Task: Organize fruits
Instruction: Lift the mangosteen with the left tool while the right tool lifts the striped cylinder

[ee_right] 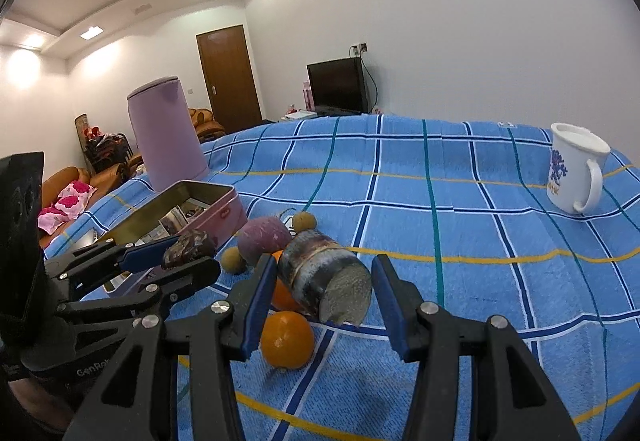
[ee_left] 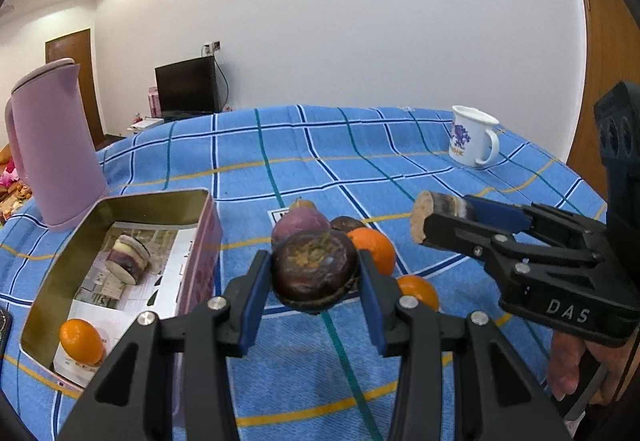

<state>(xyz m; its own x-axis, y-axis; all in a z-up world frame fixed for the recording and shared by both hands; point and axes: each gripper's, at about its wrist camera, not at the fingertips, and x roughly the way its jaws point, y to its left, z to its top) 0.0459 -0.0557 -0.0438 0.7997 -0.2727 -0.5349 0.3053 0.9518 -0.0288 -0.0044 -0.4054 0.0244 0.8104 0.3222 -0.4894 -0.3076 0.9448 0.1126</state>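
My left gripper [ee_left: 314, 265] is shut on a dark purple round fruit [ee_left: 316, 281], held above the blue checked cloth. On the right, my right gripper [ee_left: 444, 215] is shut on a cut sugarcane piece [ee_left: 421, 217]; in the right wrist view that piece [ee_right: 332, 281] sits between the right gripper's [ee_right: 324, 269] blue pads. An open pink tin [ee_left: 160, 197] at the left holds another sugarcane piece [ee_left: 128, 259] and an orange [ee_left: 80, 341]. On the cloth lie a pale purple fruit [ee_left: 298, 225], two oranges [ee_left: 376, 249] [ee_left: 418, 291] and small brown round fruits [ee_right: 304, 221].
A pink kettle [ee_left: 52, 145] stands behind the tin at the far left. At the far right, near the table's edge, stands a white mug [ee_left: 472, 135] with a purple print. A person's hand [ee_left: 568, 369] grips the right gripper's handle. A dark flat object [ee_left: 4, 325] lies left of the tin.
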